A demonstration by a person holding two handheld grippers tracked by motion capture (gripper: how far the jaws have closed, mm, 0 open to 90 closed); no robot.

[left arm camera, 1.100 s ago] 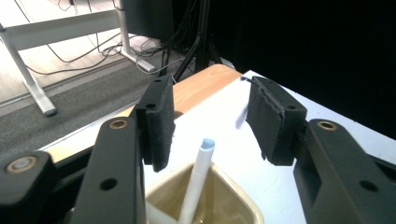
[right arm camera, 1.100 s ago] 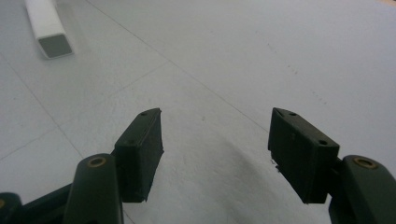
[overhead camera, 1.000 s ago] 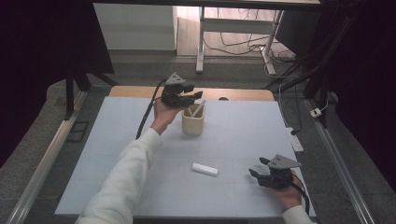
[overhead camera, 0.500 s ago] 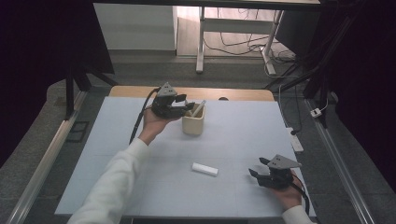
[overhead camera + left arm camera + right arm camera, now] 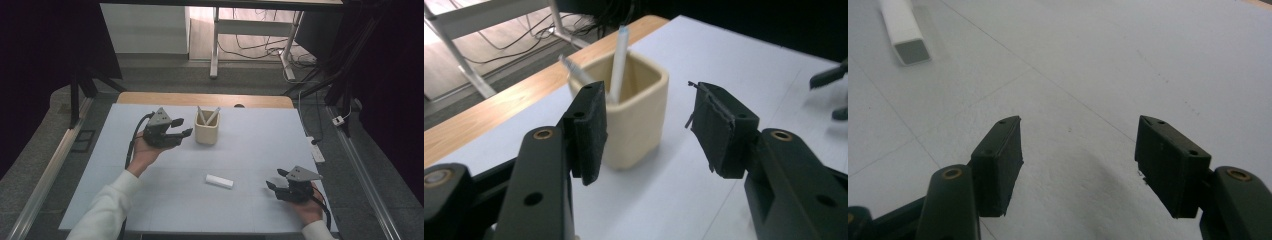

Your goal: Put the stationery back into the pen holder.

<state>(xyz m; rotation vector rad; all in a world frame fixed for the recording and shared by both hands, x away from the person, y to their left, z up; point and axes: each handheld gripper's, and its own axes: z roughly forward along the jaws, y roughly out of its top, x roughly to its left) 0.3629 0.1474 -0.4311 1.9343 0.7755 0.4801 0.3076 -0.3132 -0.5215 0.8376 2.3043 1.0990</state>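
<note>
A cream square cup point(image 5: 207, 132) point(image 5: 629, 112) stands at the back middle of the white mat point(image 5: 250, 150) with two pens point(image 5: 206, 116) point(image 5: 618, 55) leaning in it. My left gripper point(image 5: 184, 134) point(image 5: 646, 125) hovers just left of the cup, jaws open and empty. A white rectangular block point(image 5: 219, 181) point(image 5: 902, 30) lies flat toward the front of the mat. At the front right, my right gripper point(image 5: 274, 179) point(image 5: 1078, 165) rests low over the mat to the right of the block, open with nothing between its jaws.
The wooden table edge point(image 5: 205, 99) runs behind the mat. Metal rails point(image 5: 360, 170) flank both sides. A desk frame point(image 5: 215, 45) and cables lie on the floor beyond. A white power strip point(image 5: 317, 151) sits off the mat's right edge.
My left gripper has drawn back from above the cup, moving left and toward the person and a little lower. The right gripper, the block and the cup stay put.
</note>
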